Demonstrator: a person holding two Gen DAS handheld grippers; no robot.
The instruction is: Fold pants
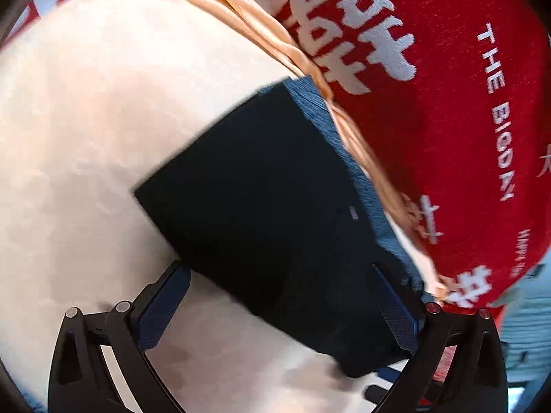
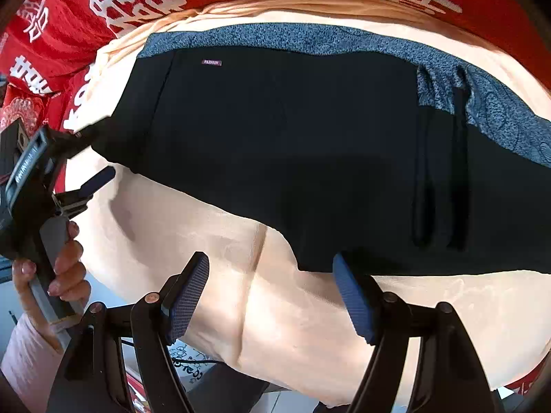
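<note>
The black pants (image 2: 292, 144) with a blue-grey patterned waistband (image 2: 310, 39) lie folded on a cream cloth (image 2: 292, 327). They also show in the left wrist view (image 1: 268, 213). My left gripper (image 1: 279, 309) is open, its jaws wide apart around the pants' near corner, and it also shows in the right wrist view (image 2: 86, 161). My right gripper (image 2: 272, 296) is open at the pants' near edge, its right pad (image 2: 354, 306) touching the black fabric.
A red blanket (image 1: 447, 103) with white lettering lies behind the cream cloth, beyond a bunched peach edge (image 1: 275, 34). The person's hand (image 2: 62, 268) holds the left gripper handle. The cream cloth's near edge (image 2: 241, 375) drops off to the floor.
</note>
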